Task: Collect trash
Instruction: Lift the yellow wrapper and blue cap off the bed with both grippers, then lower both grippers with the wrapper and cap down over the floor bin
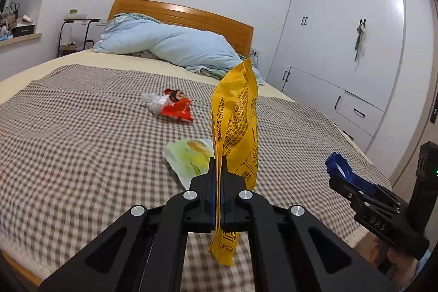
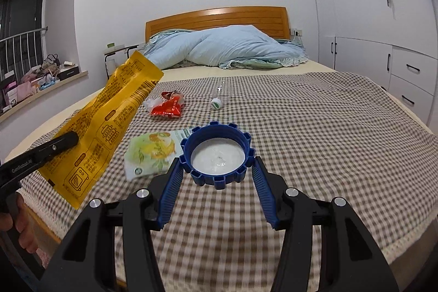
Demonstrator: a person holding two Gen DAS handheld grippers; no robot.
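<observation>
My left gripper (image 1: 218,163) is shut on a long yellow snack wrapper (image 1: 237,127), which stands up between its pads; in the right wrist view the yellow wrapper (image 2: 109,127) hangs at the left from the left gripper (image 2: 71,139). My right gripper (image 2: 217,164) is shut on a big blue ridged lid (image 2: 217,152) with a white inside; the same blue lid (image 1: 338,164) shows at the right of the left wrist view. On the checked bedspread lie a pale green packet (image 2: 150,155), a red wrapper (image 2: 167,107) with clear plastic, and a clear bottle (image 2: 220,96).
The bed (image 2: 342,133) fills both views, with a blue duvet (image 2: 227,47) heaped against a wooden headboard (image 2: 219,17). White wardrobes (image 1: 342,45) stand along the right wall. A cluttered windowsill (image 2: 35,78) and a small side table (image 1: 79,29) are at the left.
</observation>
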